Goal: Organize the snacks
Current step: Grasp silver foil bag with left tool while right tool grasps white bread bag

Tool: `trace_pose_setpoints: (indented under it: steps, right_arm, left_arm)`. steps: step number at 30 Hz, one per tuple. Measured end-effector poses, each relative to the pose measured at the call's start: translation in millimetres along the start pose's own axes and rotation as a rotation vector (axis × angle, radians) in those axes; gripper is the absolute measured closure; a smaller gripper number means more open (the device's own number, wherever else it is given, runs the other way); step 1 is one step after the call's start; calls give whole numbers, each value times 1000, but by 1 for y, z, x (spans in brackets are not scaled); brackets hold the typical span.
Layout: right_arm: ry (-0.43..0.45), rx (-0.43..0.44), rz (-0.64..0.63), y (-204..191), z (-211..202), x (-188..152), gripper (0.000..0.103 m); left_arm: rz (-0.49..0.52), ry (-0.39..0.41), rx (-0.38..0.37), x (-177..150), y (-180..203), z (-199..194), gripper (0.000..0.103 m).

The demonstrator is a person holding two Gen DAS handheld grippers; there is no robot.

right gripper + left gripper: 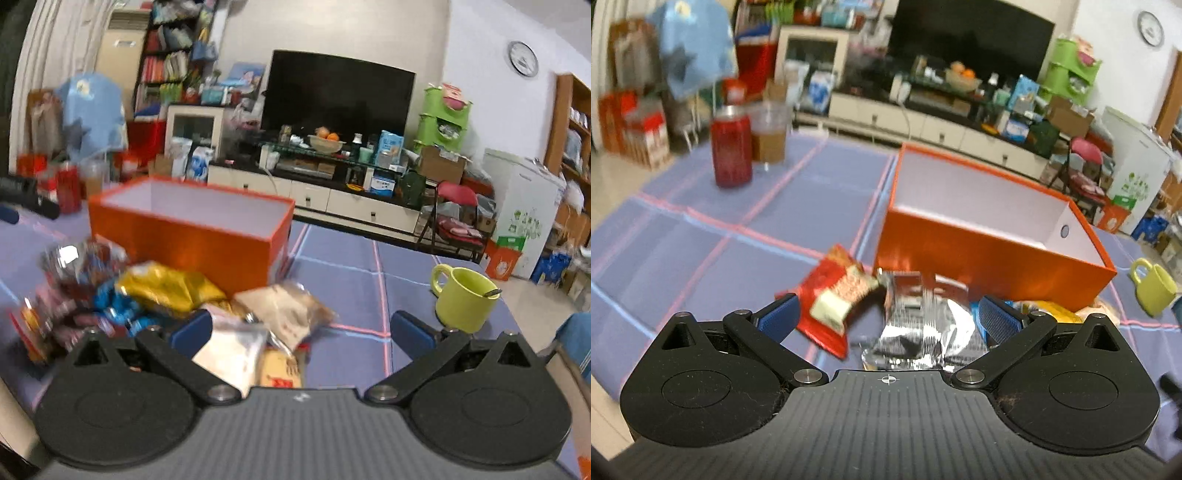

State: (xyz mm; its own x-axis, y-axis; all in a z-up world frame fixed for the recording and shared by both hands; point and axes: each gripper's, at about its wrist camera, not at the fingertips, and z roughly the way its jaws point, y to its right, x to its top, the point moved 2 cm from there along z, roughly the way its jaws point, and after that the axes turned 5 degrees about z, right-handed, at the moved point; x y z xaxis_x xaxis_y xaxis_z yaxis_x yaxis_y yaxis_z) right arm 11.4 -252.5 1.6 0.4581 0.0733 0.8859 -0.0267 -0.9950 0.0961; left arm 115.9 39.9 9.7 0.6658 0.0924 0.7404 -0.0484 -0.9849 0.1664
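Left tool hovering wide open over silver pack, gripping nothing; red pack lying just left of it. Right tool also gaping, empty, over white pack. Snacks piling on counter beside orange box, which looks empty. Judgement: centring on silver pack's thick middle, closing gently, avoiding pinching neighbour, lifting clear over box wall.
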Motion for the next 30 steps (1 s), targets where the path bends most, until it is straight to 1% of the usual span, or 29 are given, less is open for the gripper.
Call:
trace_pose_setpoints:
  steps: [3,7,9,13,16,18,21,25,27,30]
  right_arm:
    - [-66,18,-6,-6,16,-11,3]
    - [-43,51,14,-5,20,-14,2]
    - [-33,62,15,-4,21,-15,1]
    - [-35,92,5,-19,21,-9,1]
    - [-36,99,0,-31,21,-10,1]
    - [-45,110,8,-39,22,-10,1]
    - [-89,121,33,-46,25,-11,1]
    - [-175,122,88,-47,35,-18,1]
    - [-194,116,108,-47,38,-20,1]
    - [-187,119,109,-48,38,-22,1]
  left_arm:
    - [-12,2,-3,0,-2,4,15]
    - [40,14,10,0,2,6,15]
    - [75,13,40,0,4,7,15]
    - [70,8,57,1,-2,8,15]
    - [93,7,87,0,2,10,15]
    - [103,-3,77,-2,5,12,15]
    - [99,-9,45,-2,9,15,15]
    - [110,2,80,-1,13,20,15]
    - [95,-16,48,0,15,29,15]
    - [55,-44,13,1,16,38,15]
